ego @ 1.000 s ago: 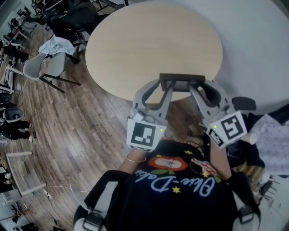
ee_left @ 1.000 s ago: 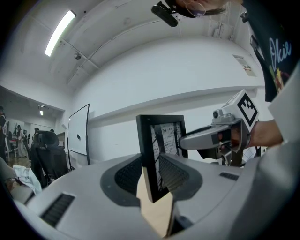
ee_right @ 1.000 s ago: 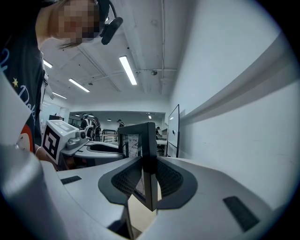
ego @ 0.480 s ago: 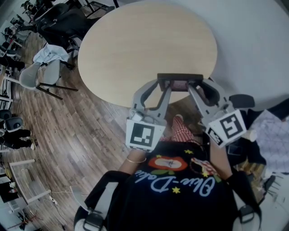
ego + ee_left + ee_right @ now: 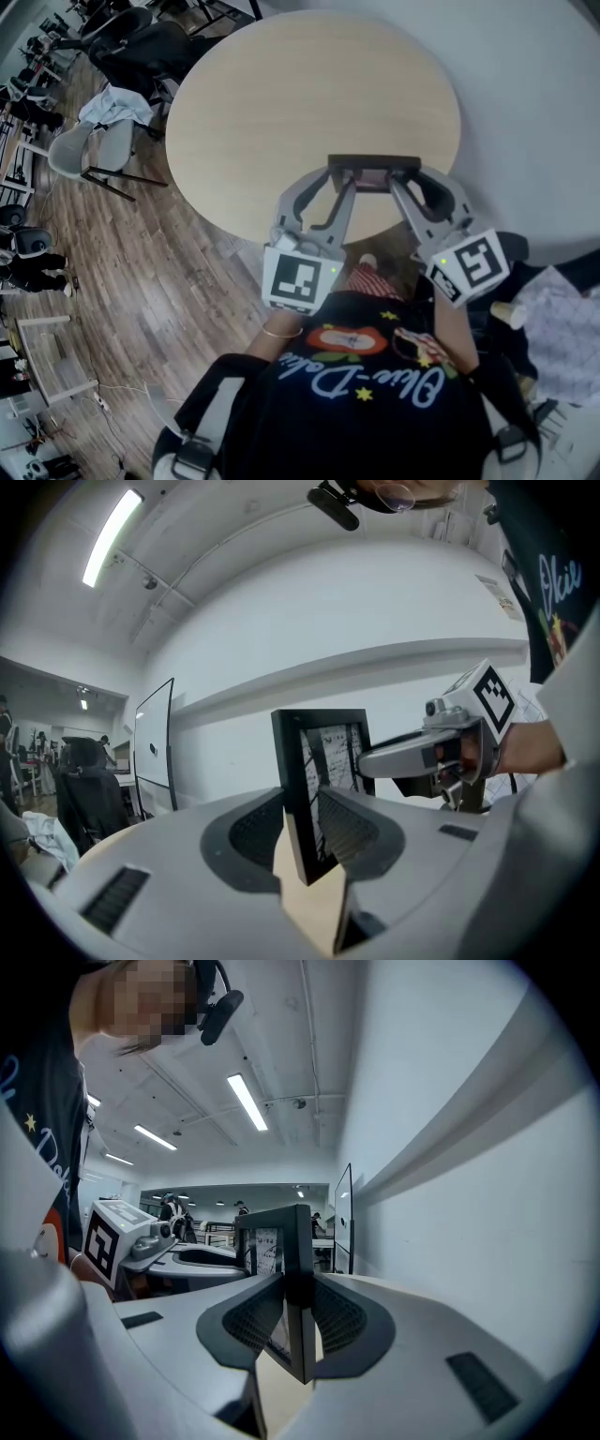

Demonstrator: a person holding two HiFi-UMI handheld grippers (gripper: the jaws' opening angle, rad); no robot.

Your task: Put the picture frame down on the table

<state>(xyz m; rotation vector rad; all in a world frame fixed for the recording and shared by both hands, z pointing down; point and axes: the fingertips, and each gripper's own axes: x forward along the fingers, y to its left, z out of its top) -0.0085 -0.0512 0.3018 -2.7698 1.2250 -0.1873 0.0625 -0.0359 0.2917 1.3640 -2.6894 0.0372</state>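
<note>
The left gripper (image 5: 336, 187) is clamped on the left edge of the black picture frame (image 5: 373, 163). The frame stands upright at the near rim of the round table (image 5: 281, 84). The right gripper (image 5: 405, 187) pinches its right edge.

Open-plan office kind of room. The round light-wood worktop (image 5: 309, 103) sits close to a plain white wall (image 5: 534, 103), on a dark wood-plank floor (image 5: 159, 272). Off to the left there's 1 grey chair (image 5: 80, 141) with a pale cloth (image 5: 117, 98) dumped on it, and black office chairs (image 5: 150, 47) behind it. Long strip lights (image 5: 248, 1101) run across the ceiling.
</note>
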